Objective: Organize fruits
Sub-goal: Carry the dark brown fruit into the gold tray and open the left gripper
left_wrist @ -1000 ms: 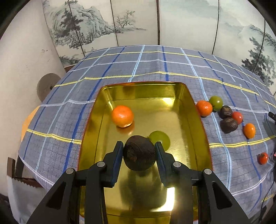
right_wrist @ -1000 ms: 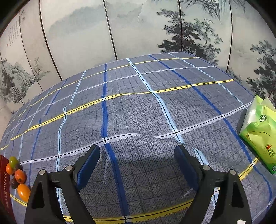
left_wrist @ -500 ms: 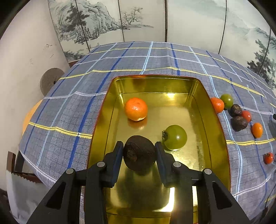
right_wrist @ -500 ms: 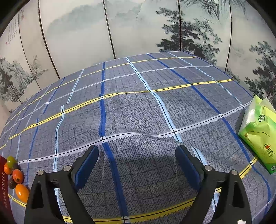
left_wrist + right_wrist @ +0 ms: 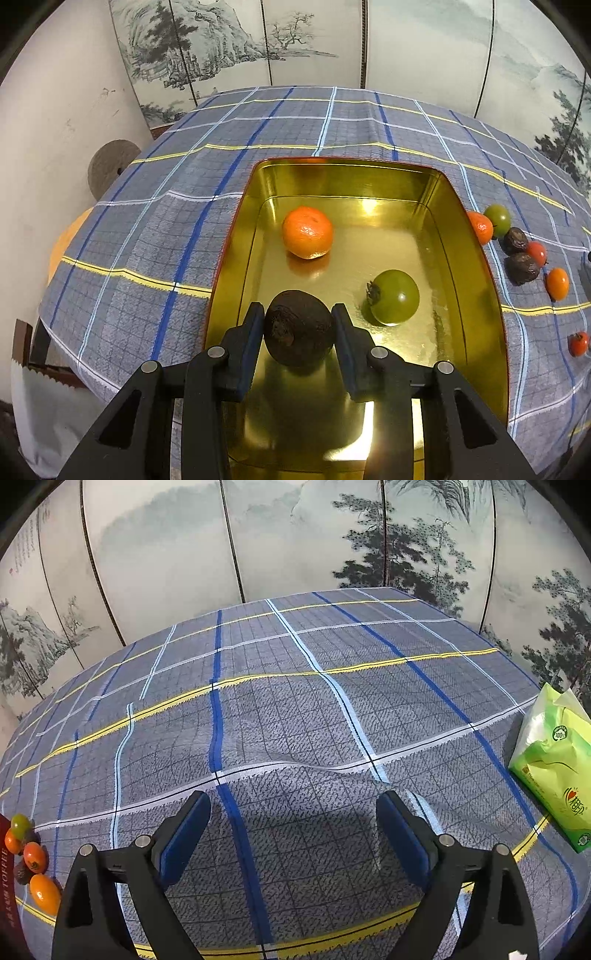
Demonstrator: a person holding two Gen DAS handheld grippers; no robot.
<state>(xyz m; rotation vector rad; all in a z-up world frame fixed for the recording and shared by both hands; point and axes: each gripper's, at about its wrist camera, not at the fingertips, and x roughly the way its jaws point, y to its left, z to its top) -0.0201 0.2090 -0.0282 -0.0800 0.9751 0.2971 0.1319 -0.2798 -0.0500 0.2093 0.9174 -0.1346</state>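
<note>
My left gripper [image 5: 298,328] is shut on a dark brown wrinkled fruit [image 5: 299,326] and holds it over the near part of a gold tin tray [image 5: 476,295]. An orange mandarin [image 5: 307,232] and a green tomato [image 5: 395,297] lie inside the tray. Right of the tray on the cloth lie several small fruits: an orange one [image 5: 480,227], a green one [image 5: 498,220], two dark ones [image 5: 521,267], a red one [image 5: 536,253]. My right gripper [image 5: 293,829] is open and empty above bare cloth, with the fruit cluster [image 5: 35,856] at its far left.
A blue plaid tablecloth [image 5: 295,701] covers the table, with a raised wrinkle ahead of the right gripper. A green tissue pack [image 5: 554,768] lies at the right edge. A small red tomato [image 5: 578,343] sits apart near the front right. A painted folding screen stands behind.
The left gripper has shifted left and slightly lower over the tray with the dark fruit, uncovering the green tomato. The right gripper has barely moved.
</note>
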